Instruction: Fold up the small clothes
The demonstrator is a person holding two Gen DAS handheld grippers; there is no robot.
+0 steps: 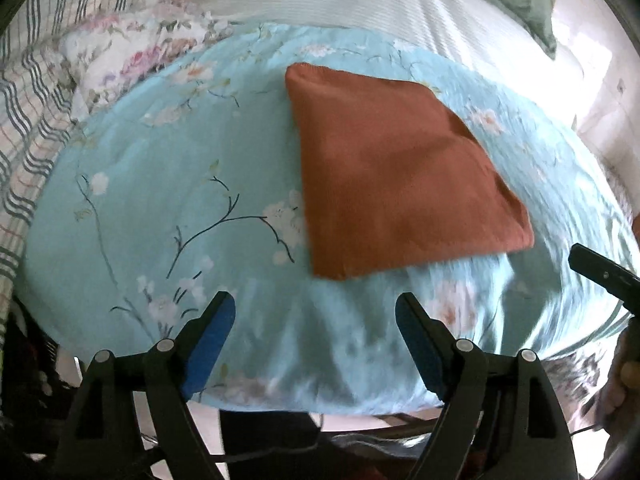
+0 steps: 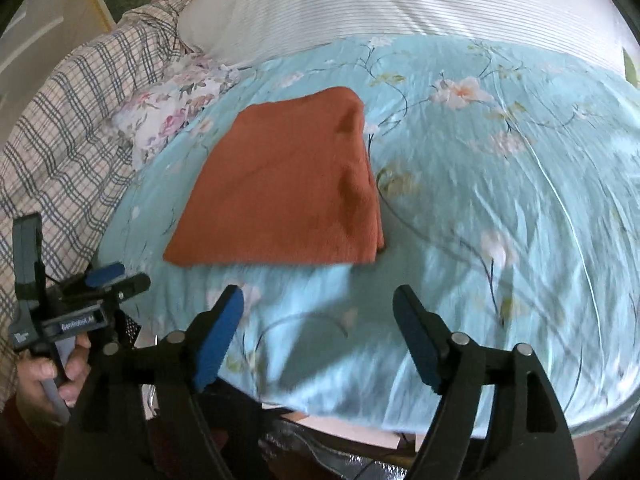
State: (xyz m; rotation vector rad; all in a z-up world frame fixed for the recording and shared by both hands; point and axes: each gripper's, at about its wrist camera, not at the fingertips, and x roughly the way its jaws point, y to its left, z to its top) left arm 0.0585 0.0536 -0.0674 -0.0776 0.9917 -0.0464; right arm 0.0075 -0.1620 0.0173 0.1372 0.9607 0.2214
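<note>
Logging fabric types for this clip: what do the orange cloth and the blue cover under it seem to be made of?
Orange cloth: looks like a soft matte knit or terry; faint ribbed texture, thick layered edges at its folded side. Blur leaves the weave uncertain.
Blue cover: probably thin woven cotton or a blend; printed flowers and branches, fine wrinkles, a slight sheen on the creases.

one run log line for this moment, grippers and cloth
left gripper: open, empty | right gripper: open, empty | folded rust-orange cloth: flat on light-blue floral bedcover
</note>
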